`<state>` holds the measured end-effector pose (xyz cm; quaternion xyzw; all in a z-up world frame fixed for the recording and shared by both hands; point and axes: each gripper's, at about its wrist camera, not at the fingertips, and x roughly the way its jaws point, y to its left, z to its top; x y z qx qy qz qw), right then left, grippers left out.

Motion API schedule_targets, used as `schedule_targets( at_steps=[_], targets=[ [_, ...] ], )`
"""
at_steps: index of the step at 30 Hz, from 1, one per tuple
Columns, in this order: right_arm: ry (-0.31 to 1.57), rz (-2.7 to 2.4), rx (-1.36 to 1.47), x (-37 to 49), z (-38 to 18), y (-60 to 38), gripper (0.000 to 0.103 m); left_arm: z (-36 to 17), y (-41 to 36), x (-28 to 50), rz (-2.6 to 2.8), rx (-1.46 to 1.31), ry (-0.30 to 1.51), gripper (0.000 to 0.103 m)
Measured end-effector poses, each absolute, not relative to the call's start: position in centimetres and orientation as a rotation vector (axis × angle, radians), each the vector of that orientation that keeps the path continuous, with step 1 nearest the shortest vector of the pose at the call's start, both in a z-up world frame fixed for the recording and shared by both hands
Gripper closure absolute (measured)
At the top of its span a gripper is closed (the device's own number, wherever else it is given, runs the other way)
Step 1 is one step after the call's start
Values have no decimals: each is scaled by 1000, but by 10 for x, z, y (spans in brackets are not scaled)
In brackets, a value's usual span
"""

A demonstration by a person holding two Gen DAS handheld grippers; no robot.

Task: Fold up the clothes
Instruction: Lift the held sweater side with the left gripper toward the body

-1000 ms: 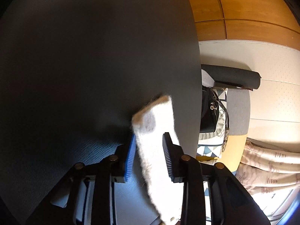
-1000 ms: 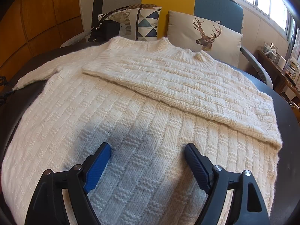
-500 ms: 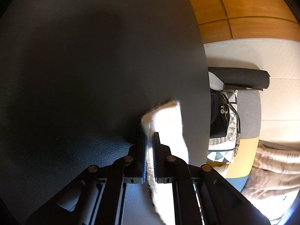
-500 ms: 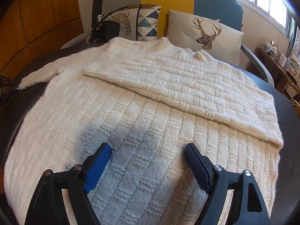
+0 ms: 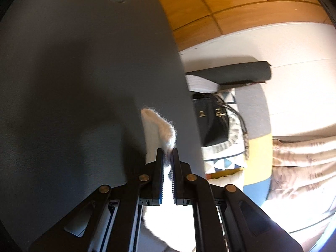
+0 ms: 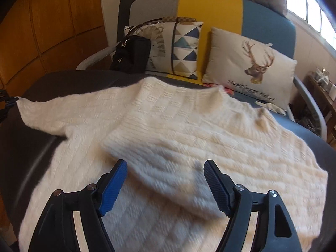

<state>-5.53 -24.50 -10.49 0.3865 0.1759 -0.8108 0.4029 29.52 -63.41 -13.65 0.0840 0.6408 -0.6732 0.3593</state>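
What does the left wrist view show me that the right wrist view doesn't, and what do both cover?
Only the left wrist view shows the left gripper shut on the sleeve cuff, raised above the bare dark table.

Only the right wrist view shows the sweater body spread out with one sleeve folded across it, the open right gripper above that folded sleeve without touching it, its jaws just closing a little, and the deer cushion.

Both show the black bag, the triangle-pattern cushion and the sofa.

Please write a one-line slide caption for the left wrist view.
Left gripper shut on the white sleeve, lifting its cuff above the dark table.
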Motion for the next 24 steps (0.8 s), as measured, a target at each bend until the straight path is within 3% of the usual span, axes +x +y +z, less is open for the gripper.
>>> schedule_targets(
  at_steps=[11,24],
  targets=[
    [475,-2084,998,-69,-124,-267,27,-64,-612,237,-2020,228,1578,98],
    [440,-2085,994,-68,-119,-267,27,-2,-511,103,-2433,409,1557,98]
  ],
)
